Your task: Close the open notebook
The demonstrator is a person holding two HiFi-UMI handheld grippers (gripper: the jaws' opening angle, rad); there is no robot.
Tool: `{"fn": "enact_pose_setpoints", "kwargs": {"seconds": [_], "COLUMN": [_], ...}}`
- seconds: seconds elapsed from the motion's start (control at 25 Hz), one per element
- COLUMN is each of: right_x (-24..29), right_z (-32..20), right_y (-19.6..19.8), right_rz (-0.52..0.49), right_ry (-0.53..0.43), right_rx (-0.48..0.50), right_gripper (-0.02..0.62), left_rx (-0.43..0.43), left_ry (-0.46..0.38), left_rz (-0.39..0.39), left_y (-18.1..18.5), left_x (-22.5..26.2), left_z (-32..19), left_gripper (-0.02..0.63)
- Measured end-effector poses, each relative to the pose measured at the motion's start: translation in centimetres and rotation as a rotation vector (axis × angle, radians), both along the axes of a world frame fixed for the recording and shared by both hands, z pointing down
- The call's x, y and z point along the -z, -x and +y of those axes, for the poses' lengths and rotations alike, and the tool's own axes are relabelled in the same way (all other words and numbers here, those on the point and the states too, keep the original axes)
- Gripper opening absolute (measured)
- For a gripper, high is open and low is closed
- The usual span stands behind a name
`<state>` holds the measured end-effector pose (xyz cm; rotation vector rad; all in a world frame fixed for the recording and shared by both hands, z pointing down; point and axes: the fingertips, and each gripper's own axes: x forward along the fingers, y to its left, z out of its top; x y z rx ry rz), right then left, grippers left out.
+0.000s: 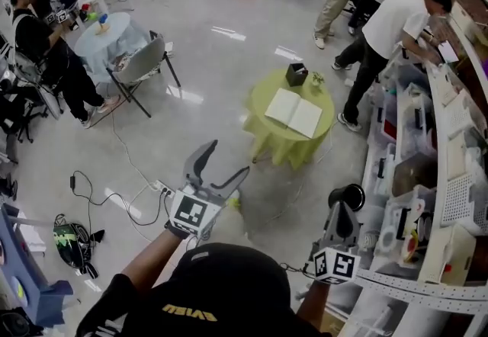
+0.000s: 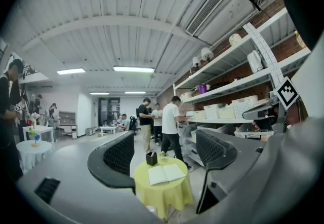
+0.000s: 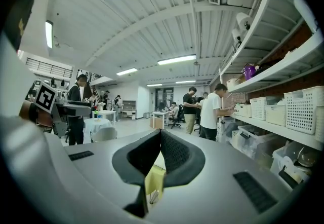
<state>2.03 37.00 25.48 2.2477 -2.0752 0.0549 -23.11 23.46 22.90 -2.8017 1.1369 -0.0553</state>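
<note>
ribbed left tongs [image 1: 227, 157] gape toward flat open notebook [image 1: 294, 112].

Bare floor [image 1: 229, 76] lay open up to the round table's [image 1: 278, 146] near edge, so the near side was free to approach. On the table the notebook [image 1: 293, 112] filled the middle. A black pen holder [image 1: 296, 73] and a small plant [image 1: 317, 80] stood at the far edge, just behind it. Shelving [image 1: 450, 110] crowded the right side, where a person in a white shirt [image 1: 396, 19] bent near the table. A folding chair [image 1: 141, 62] and a power strip [image 1: 162, 189] with its cables lay well apart to the left.
</note>
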Motion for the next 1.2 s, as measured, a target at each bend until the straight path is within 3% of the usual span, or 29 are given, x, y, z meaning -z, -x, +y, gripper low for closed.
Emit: {"fn": "enact_pose_setpoints", "kwargs": {"seconds": [0.2,0.48,1.0,1.2], "right_x": [-0.6,-2.1,-0.6,-0.3], "right_z": [-0.6,-5.3,-16.0,-20.8], "right_y": [-1.2,-3.1,-9.4,-9.8], "right_rz": [-0.031,-0.006,0.039,0.041], "right_ry": [-0.003,0.052,0.088,0.087], "right_rx": [0.017,0.054,0.034,0.058], "right_gripper": [0.002,0.002,0.002,0.002], "left_rx": [-0.009,-0.011,-0.006,0.003], "left_ry": [0.017,0.065,0.144,0.206], "left_rz": [-0.033,-0.037,-0.016,-0.021], "left_y": [-1.9,-4.5,-10.1,-11.2], "left_x": [-0.4,-2.3,-4.0,-5.4], "left_z": [-0.9,-4.9,-15.7,-19.9], "left_gripper": [0.396,0.396,0.396,0.396]}}
